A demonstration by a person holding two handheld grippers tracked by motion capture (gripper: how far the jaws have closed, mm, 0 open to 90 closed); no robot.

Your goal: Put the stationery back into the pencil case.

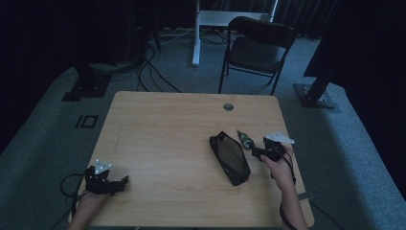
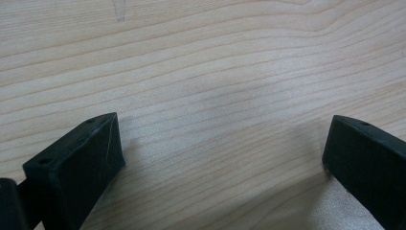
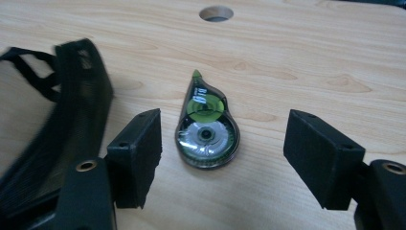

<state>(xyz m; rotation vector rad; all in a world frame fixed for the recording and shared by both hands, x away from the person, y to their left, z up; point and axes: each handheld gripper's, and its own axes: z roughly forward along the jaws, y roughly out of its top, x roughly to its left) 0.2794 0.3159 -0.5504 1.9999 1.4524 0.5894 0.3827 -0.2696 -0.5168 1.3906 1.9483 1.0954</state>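
Note:
A green and clear correction-tape dispenser (image 3: 206, 127) lies flat on the wooden table (image 1: 167, 124), its tip pointing away from me. My right gripper (image 3: 222, 143) is open, its jaws standing on either side of the dispenser without touching it. In the high view the dispenser (image 1: 245, 139) lies just beyond the right gripper (image 1: 256, 152). A black mesh pouch (image 1: 230, 158) lies left of it, and its edge (image 3: 72, 105) reaches the right gripper's left jaw. My left gripper (image 1: 119, 184) rests open at the table's front left, with bare wood between its jaws (image 2: 222, 148).
A round cable hole (image 1: 228, 107) sits near the table's far edge. Beyond the table stand a black folding chair (image 1: 256, 48), a white desk leg (image 1: 196, 33) and floor cables (image 1: 148, 72). Dark stand bases sit on the carpet at both sides.

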